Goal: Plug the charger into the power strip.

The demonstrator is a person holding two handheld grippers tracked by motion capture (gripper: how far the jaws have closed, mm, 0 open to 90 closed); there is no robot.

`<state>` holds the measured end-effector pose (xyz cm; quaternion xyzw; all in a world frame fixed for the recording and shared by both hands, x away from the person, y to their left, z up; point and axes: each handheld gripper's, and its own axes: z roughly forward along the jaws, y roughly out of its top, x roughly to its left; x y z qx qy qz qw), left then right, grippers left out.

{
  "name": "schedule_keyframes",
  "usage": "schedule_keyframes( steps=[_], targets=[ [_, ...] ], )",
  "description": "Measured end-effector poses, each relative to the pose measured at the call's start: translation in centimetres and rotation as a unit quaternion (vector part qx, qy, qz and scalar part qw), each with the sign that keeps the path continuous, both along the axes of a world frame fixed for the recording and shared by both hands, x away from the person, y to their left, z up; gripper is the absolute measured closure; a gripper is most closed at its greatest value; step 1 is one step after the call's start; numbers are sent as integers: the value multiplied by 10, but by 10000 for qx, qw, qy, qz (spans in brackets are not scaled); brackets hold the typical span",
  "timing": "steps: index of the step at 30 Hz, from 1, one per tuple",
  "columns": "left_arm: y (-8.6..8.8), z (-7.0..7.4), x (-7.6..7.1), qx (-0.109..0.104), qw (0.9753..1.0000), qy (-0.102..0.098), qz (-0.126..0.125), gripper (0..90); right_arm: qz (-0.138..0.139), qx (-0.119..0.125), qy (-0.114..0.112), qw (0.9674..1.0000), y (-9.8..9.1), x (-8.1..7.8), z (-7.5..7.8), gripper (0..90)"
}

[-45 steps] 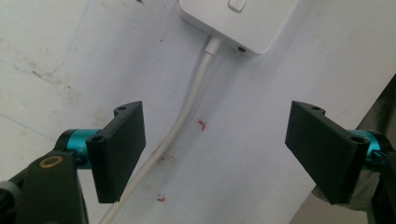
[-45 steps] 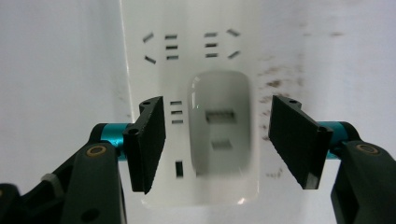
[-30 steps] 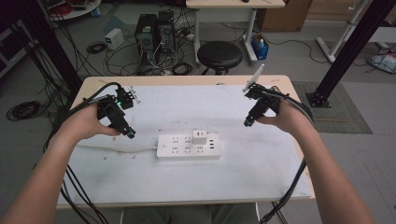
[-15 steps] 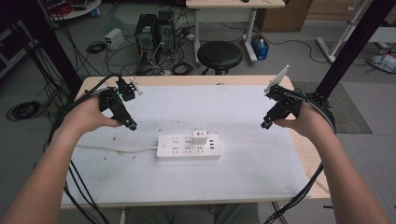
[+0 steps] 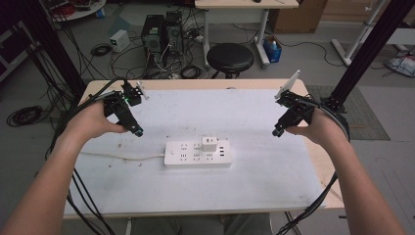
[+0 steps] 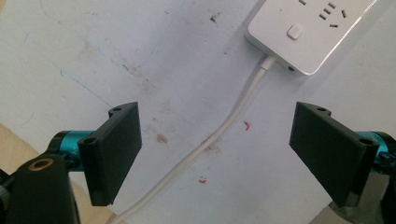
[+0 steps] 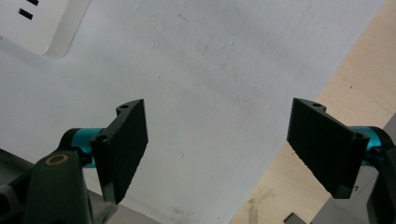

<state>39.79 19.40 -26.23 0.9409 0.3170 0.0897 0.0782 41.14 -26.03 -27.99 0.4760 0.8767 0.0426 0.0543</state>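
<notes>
A white power strip (image 5: 197, 154) lies in the middle of the white table sheet (image 5: 235, 107), with a small white charger plug (image 5: 209, 144) seated in it. Its white cable (image 5: 122, 157) runs off to the left. My left gripper (image 5: 138, 132) hovers left of the strip, open and holding nothing; in the left gripper view the cable (image 6: 219, 135) and the strip's switch end (image 6: 308, 32) lie below its spread jaws. My right gripper (image 5: 276, 132) hangs open to the right of the strip, near the sheet's edge. A corner of the strip (image 7: 42, 28) shows beyond its wide jaws.
The wooden table edge (image 7: 336, 84) runs under the right gripper. Black cables trail from both grippers off the table's sides. Behind the table stand a black stool (image 5: 230, 56), computer cases (image 5: 159, 32) and loose cords on the floor.
My right gripper has swung out to the right, away from the strip and toward the sheet's edge. The left gripper shifted slightly up and left.
</notes>
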Motion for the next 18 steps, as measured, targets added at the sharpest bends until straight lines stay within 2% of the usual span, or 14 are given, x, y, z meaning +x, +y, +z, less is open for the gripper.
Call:
schedule_keyframes(
  steps=[11, 18],
  targets=[
    [-2, 0, 1, 22, 10000, -36, -18, 169, 7, -13, -53, 10000, -1, 0, 0, 201],
    [-4, 0, 0, -42, 9999, -129, 1, 169, -48, 126, -79, 9999, -5, 0, 3, 201]
  ],
)
